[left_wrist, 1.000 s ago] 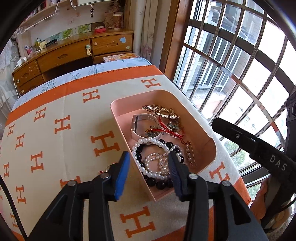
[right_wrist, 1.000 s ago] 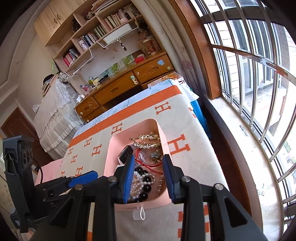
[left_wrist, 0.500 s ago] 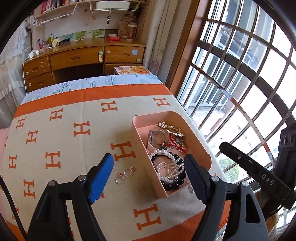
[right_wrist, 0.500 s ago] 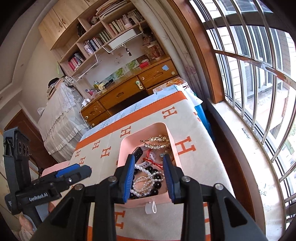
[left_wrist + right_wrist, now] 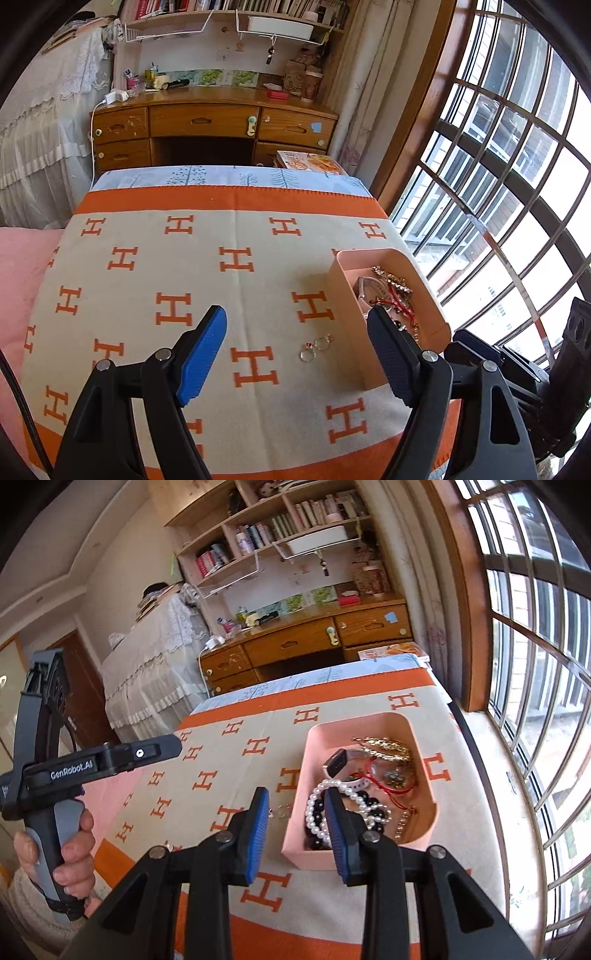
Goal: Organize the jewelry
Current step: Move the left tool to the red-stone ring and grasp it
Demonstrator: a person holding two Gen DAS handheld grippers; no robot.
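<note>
A pink tray (image 5: pixel 345 291) (image 5: pixel 428 797) on the orange-and-beige blanket holds jewelry: a pearl and black-bead bracelet (image 5: pixel 321 812), a watch (image 5: pixel 338 762), gold pieces (image 5: pixel 384 746) and a red cord (image 5: pixel 384 786). Two small rings (image 5: pixel 316 347) lie on the blanket left of the tray. My left gripper (image 5: pixel 295 354) is wide open and empty, above the blanket with the rings between its fingers. My right gripper (image 5: pixel 295 827) is open and empty, over the tray's near left corner.
The blanket (image 5: pixel 184 280) covers a table beside a barred window (image 5: pixel 517 184) on the right. A wooden desk (image 5: pixel 207 125) with shelves stands behind. A pink cloth (image 5: pixel 18 266) lies at the left edge.
My left gripper has opened wide and swung left, away from the tray, bringing the rings into view. My right gripper has opened a little and shifted slightly left.
</note>
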